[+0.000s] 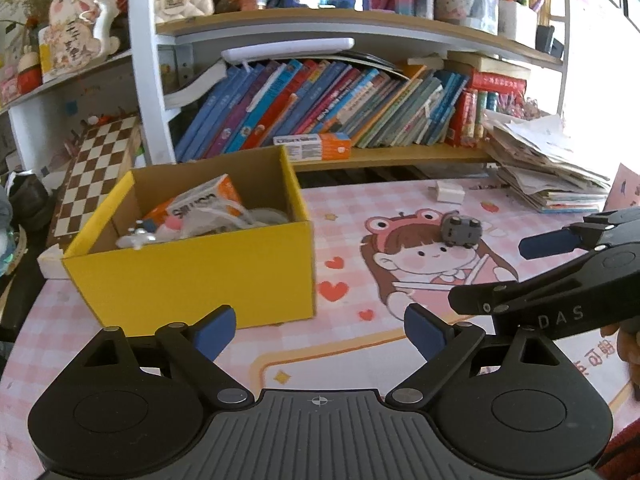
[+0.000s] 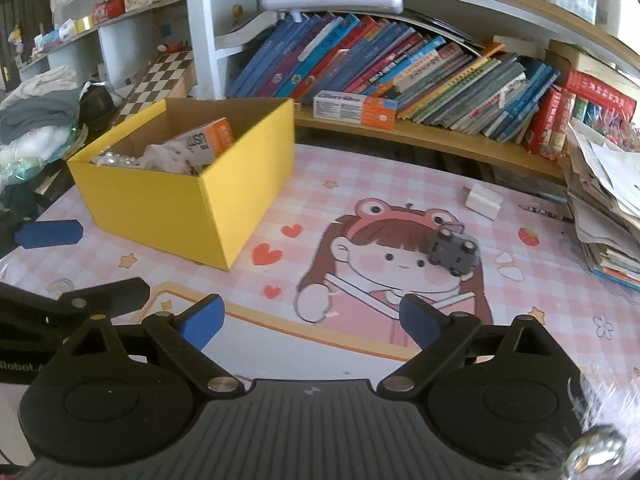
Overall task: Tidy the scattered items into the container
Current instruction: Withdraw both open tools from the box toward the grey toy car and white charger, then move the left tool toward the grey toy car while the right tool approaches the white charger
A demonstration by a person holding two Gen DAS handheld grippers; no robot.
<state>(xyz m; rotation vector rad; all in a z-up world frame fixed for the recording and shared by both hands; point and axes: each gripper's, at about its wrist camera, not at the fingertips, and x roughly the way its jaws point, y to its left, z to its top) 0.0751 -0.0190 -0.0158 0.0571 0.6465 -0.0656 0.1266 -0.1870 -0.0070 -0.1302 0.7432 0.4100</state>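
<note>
A yellow cardboard box (image 1: 192,272) (image 2: 188,192) stands at the left of the pink cartoon mat, holding an orange-and-white packet (image 1: 204,200) (image 2: 208,138), beads and other small items. A small grey toy car (image 1: 460,232) (image 2: 454,250) lies tipped on the mat's cartoon girl. A white charger plug (image 1: 448,192) (image 2: 482,200) lies farther back. My left gripper (image 1: 320,332) is open and empty in front of the box's right corner. My right gripper (image 2: 312,324) is open and empty, short of the car. Each gripper also shows in the other's view, the right gripper (image 1: 488,274) and the left gripper (image 2: 80,264).
A low shelf of leaning books (image 1: 340,108) runs behind the mat, with an orange-and-white carton (image 2: 356,110) lying on it. A messy paper stack (image 2: 604,208) fills the right edge. A chessboard (image 1: 96,172) leans behind the box; clothes (image 2: 36,120) pile at far left.
</note>
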